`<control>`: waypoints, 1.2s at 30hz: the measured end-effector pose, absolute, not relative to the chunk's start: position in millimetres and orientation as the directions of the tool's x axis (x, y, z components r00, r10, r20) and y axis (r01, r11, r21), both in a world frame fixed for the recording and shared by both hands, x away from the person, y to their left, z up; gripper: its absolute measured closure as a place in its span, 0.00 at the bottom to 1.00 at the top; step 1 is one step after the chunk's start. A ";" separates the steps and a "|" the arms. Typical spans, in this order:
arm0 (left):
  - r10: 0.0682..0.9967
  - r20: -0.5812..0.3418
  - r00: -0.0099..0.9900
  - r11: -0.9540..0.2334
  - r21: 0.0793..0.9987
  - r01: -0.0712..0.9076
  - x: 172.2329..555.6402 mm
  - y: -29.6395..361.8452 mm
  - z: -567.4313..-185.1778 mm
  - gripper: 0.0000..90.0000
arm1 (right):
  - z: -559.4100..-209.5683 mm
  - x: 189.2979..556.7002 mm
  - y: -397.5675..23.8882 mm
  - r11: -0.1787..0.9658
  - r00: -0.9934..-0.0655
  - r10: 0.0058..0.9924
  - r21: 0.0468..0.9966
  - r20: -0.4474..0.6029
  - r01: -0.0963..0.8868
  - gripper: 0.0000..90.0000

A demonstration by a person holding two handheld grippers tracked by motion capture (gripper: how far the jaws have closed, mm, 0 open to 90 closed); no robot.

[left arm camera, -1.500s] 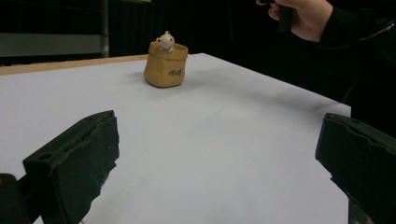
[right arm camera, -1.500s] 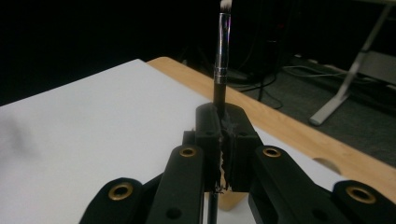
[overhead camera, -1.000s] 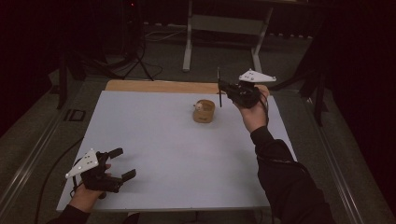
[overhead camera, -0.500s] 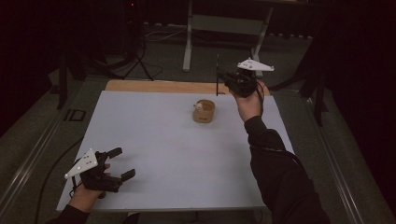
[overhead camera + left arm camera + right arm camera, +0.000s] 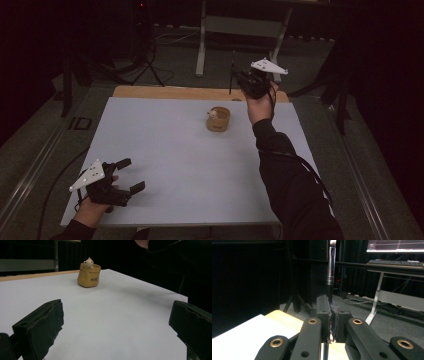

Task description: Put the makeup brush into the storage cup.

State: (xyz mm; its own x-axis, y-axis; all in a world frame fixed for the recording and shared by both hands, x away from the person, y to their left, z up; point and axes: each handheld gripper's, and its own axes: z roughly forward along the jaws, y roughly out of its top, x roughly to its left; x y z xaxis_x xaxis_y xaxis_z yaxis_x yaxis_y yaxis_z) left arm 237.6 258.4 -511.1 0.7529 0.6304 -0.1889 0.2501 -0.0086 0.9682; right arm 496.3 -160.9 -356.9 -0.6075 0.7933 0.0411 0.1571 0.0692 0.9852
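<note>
The right gripper (image 5: 239,78), above the tabletop's (image 5: 180,150) far edge, clamps an upright brush (image 5: 331,262), bristle tip cut off; the left gripper (image 5: 129,175) gapes empty near the front-left corner.

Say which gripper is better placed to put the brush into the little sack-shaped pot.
Right. The right gripper is shut on the brush, held upright just beyond the sack-shaped pot. The left gripper sits open at the table's near corner.
</note>
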 end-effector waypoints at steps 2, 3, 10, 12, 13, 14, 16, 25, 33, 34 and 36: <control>0.629 -0.189 0.754 -0.010 0.968 0.250 237.6 258.5 -511.2 0.00 | -363.9 498.5 -158.6 0.071 -0.598 0.801 0.984 0.043 0.166 0.96; 0.628 -0.188 0.755 -0.011 0.968 0.251 237.6 258.6 -511.3 0.00 | -367.8 499.6 -157.3 0.074 -0.594 0.803 0.982 0.045 0.174 0.96; 0.626 -0.188 0.757 -0.013 0.968 0.251 237.7 258.4 -511.5 0.00 | -390.4 503.5 -148.3 0.088 -0.598 0.799 0.971 0.064 0.221 0.96; 0.626 -0.189 0.757 -0.013 0.968 0.252 237.7 258.2 -511.6 0.00 | -395.8 503.0 -145.2 0.106 -0.597 0.800 0.968 0.052 0.227 0.96; 0.625 -0.188 0.758 -0.014 0.968 0.252 237.6 258.0 -511.6 0.00 | -398.4 502.6 -143.9 0.117 -0.600 0.799 0.967 0.045 0.227 0.96; 0.624 -0.188 0.758 -0.015 0.968 0.252 237.5 257.8 -511.6 0.00 | -401.1 502.4 -142.7 0.125 -0.599 0.800 0.965 0.040 0.232 0.96; 0.623 -0.189 0.759 -0.015 0.967 0.253 237.6 257.7 -511.7 0.00 | -406.0 502.1 -141.3 0.135 -0.598 0.801 0.962 0.034 0.235 0.96; 0.622 -0.189 0.760 -0.016 0.967 0.253 237.4 257.7 -511.7 0.00 | -420.8 504.0 -137.3 0.162 -0.595 0.803 0.950 0.029 0.265 0.96; 0.621 -0.189 0.760 -0.016 0.967 0.254 237.2 257.5 -511.8 0.00 | -435.7 503.7 -134.6 0.174 -0.597 0.801 0.937 0.045 0.304 0.96; 0.621 -0.190 0.760 -0.017 0.967 0.255 237.2 257.7 -511.9 0.00 | -437.5 503.4 -133.8 0.183 -0.595 0.803 0.934 0.038 0.306 0.96; 0.621 -0.191 0.761 -0.017 0.966 0.256 237.3 258.0 -512.0 0.00 | -440.8 502.8 -133.2 0.189 -0.589 0.807 0.931 0.034 0.313 0.96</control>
